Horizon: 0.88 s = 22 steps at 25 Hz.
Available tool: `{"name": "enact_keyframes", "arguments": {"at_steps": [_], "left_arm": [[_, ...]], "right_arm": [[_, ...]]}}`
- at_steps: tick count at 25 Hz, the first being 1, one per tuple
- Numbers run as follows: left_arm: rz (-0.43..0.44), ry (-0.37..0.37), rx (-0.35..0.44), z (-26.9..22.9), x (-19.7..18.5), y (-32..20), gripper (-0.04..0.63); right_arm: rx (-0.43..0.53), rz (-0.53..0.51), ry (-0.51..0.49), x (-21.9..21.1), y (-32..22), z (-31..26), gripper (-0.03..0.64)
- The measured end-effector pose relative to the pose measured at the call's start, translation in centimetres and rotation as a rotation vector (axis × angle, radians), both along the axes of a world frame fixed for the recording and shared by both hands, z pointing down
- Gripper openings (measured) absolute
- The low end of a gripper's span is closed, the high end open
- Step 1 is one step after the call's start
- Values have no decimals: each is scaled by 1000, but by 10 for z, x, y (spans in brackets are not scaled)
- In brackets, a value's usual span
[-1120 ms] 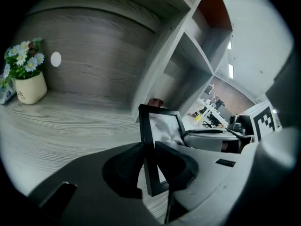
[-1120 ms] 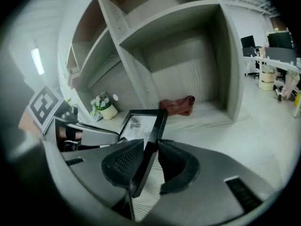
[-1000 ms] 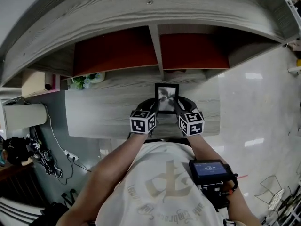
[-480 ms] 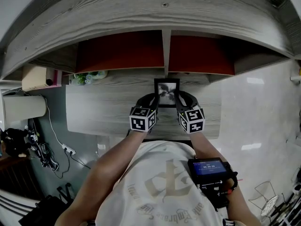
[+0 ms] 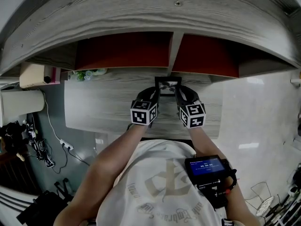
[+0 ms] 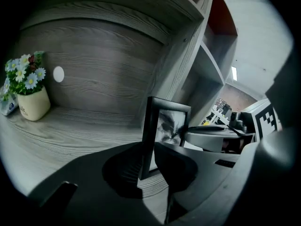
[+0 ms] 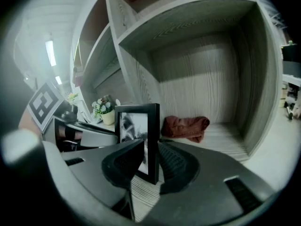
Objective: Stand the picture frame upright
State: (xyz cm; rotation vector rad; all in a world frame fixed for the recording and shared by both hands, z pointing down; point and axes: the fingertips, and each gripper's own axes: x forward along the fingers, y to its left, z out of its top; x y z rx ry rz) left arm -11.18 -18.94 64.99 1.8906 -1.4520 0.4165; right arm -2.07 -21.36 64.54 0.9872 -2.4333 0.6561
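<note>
Now | picture frame (image 5: 168, 85) upright | left gripper (image 5: 154, 94), right gripper (image 5: 180, 93) clamp its sides

picture frame (image 7: 153, 135): black | cloth (image 7: 186, 126): rust-brown | desk (image 5: 103, 107): grey woodgrain | flowers (image 6: 26, 72): seemingly white-blue

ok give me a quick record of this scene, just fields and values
object: black rectangular picture frame with a grey print
pose: roughly upright, bottom edge on the grey wood-grain desk
left gripper: fingers clamped on the frame's left edge
right gripper: fingers clamped on the frame's right edge
nearby: cream pot of small flowers to the left; crumpled reddish-brown cloth under the shelf on the right
</note>
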Motion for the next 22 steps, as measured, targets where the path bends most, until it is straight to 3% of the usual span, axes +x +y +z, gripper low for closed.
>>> {"name": "enact_keyframes", "arguments": {"at_steps": [22], "left_arm": [[12, -29, -6, 6, -3, -20, 74]], "right_arm": [[19, 12, -9, -3, -22, -4, 95]]}}
